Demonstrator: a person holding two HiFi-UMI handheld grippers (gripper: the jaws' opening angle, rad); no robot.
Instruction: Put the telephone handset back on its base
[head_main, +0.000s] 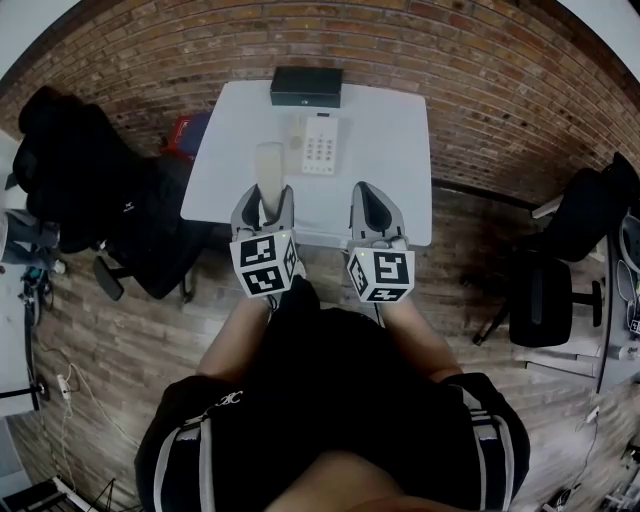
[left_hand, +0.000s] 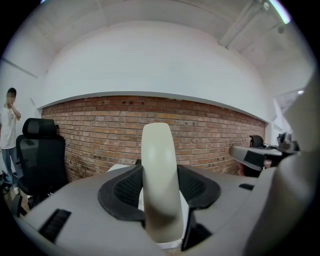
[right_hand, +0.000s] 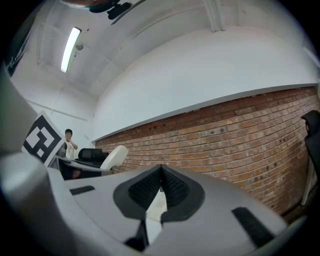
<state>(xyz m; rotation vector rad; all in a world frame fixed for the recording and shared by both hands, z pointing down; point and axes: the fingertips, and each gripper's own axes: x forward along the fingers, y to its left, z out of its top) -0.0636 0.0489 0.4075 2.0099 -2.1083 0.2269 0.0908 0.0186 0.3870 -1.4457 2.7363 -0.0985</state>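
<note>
My left gripper (head_main: 264, 203) is shut on the cream telephone handset (head_main: 269, 172), which sticks out past the jaws over the white table's (head_main: 400, 150) near half. In the left gripper view the handset (left_hand: 159, 175) stands upright between both dark pads (left_hand: 127, 189), which press on its sides. The white telephone base (head_main: 320, 144) with its keypad lies flat further back, right of the handset. My right gripper (head_main: 376, 212) hovers beside the left one near the table's front edge, its jaws closed together with nothing between them (right_hand: 160, 192). The handset (right_hand: 113, 157) also shows at the left of the right gripper view.
A black box (head_main: 306, 86) sits at the table's far edge against the brick wall. Black office chairs stand left (head_main: 110, 200) and right (head_main: 545, 290) of the table. A person (left_hand: 7, 130) stands far off to the left.
</note>
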